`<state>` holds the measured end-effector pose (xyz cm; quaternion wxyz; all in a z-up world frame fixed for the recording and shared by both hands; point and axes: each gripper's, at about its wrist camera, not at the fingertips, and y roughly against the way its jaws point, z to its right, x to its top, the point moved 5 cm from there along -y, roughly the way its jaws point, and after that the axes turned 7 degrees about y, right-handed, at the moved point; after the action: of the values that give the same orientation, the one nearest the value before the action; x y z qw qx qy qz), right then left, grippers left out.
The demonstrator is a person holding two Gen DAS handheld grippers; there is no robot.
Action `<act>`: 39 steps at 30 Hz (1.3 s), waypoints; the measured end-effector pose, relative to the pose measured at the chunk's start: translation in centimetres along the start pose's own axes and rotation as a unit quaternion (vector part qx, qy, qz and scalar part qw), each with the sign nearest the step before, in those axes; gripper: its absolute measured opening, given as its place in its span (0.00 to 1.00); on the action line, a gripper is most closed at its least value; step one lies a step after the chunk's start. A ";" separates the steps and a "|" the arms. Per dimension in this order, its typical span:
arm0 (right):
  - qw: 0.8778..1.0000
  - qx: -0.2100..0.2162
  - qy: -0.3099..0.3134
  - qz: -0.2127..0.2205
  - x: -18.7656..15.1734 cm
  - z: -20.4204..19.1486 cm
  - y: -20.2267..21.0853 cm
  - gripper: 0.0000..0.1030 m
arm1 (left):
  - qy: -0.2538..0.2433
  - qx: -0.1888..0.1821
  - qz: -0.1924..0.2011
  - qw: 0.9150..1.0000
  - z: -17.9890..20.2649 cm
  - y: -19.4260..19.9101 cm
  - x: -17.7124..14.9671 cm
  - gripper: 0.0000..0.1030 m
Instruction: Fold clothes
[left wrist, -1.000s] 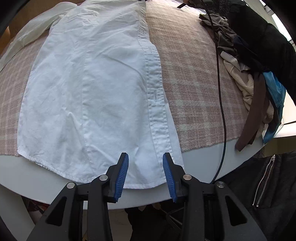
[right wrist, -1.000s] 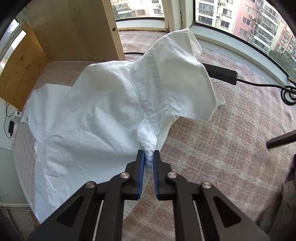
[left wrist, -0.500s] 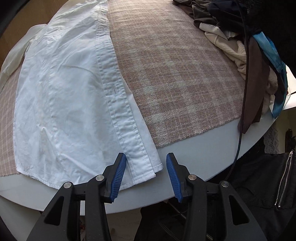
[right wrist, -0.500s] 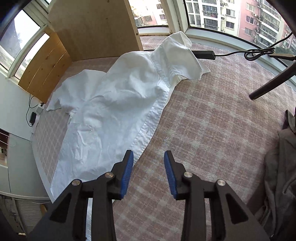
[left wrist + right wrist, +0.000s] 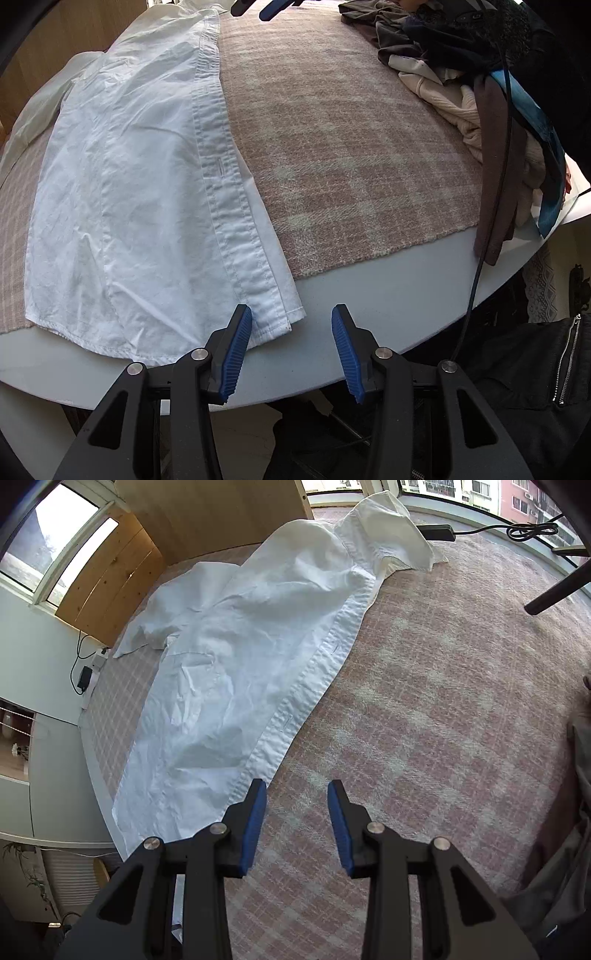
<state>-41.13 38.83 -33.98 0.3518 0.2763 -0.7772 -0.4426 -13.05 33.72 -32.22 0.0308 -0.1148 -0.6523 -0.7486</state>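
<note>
Along the left side of the round worktop (image 5: 369, 317), a white shirt (image 5: 140, 192) is seen spread lengthwise on a pink checked cloth (image 5: 351, 147), its hem overhanging the near edge and its collar (image 5: 384, 531) lying toward the far edge by the window. The placket (image 5: 221, 177) runs along the shirt's right margin, with a second layer showing beneath it, so one half may already be laid over the other; this cannot be settled. A heap of other clothes (image 5: 480, 92) is piled at the right edge.

Both sets of fingers are held apart and empty: the left gripper (image 5: 291, 347) just above the hem corner, the right gripper (image 5: 297, 823) over the cloth beside the placket.

The shirt is judged thin, light and limp, creasing readily and sagging between holds. The stitched placket and hem corner are judged the firmest places to be pinched.
</note>
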 end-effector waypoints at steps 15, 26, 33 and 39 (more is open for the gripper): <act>1.000 -0.009 -0.001 -0.017 -0.2 0.3 -1.1 0.33 | 0.070 -0.020 0.045 0.996 -6.3 4.5 -0.3 0.04; 0.997 0.053 -0.055 -0.014 1.0 2.0 -3.2 0.33 | 0.048 -0.021 0.070 0.996 -2.5 6.0 1.4 0.04; 0.996 0.071 -0.053 -0.027 2.5 1.4 -4.5 0.33 | 0.083 -0.012 0.076 0.994 -4.2 6.1 1.6 0.04; 0.994 0.060 -0.090 0.009 5.3 3.7 -2.9 0.33 | 0.106 -0.003 0.084 0.991 -5.6 6.5 1.8 0.04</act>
<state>-46.83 35.41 -36.31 0.2675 0.2488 -0.8332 -0.4151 -14.24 27.39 -26.20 0.1619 -0.0897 -0.6311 -0.7533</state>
